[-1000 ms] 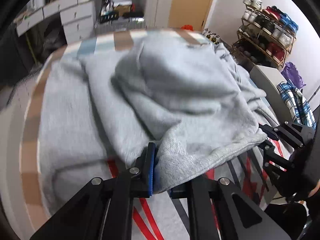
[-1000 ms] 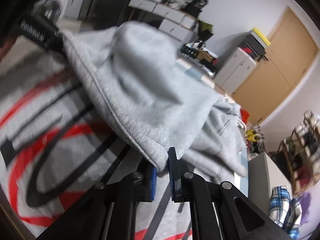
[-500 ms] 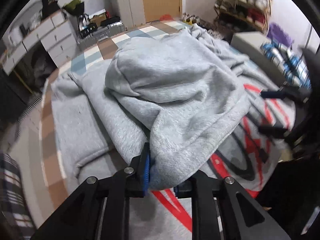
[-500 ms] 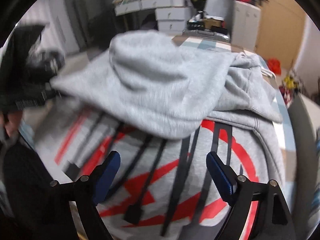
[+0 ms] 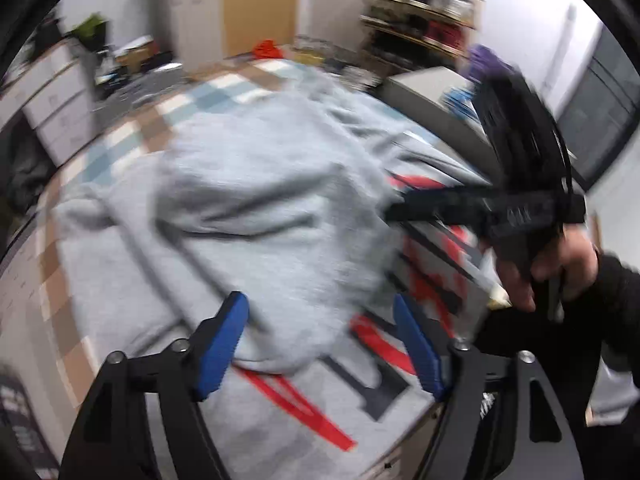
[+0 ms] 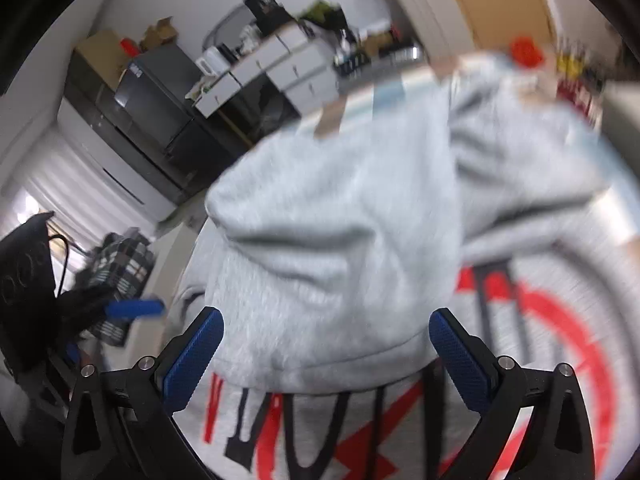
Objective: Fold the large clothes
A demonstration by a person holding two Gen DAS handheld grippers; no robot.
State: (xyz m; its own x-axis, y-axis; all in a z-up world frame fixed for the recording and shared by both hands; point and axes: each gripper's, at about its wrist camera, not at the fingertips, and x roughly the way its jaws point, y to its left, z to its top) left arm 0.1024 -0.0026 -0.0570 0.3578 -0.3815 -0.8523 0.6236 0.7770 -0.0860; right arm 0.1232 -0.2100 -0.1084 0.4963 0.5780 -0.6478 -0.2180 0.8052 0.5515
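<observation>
A large grey sweatshirt (image 5: 256,216) with a red and black print lies on a checked surface, its lower part folded back over the printed front. It also shows in the right wrist view (image 6: 344,256). My left gripper (image 5: 320,344) is open and empty just above the folded hem. My right gripper (image 6: 326,356) is open and empty over the hem. The right gripper also appears at the right of the left wrist view (image 5: 404,212), held in a hand.
The checked cover (image 5: 132,132) runs under the garment. White drawers (image 5: 52,100), a shoe rack (image 5: 424,20) and a wooden door (image 5: 260,4) stand beyond. A dark cabinet (image 6: 140,112) and plaid cloth (image 6: 120,264) are at the left of the right view.
Both grippers let go of the sweatshirt hem: the right opened half a second ago, the left has opened since. The folded part now rests on the print. Both grippers have drawn back.
</observation>
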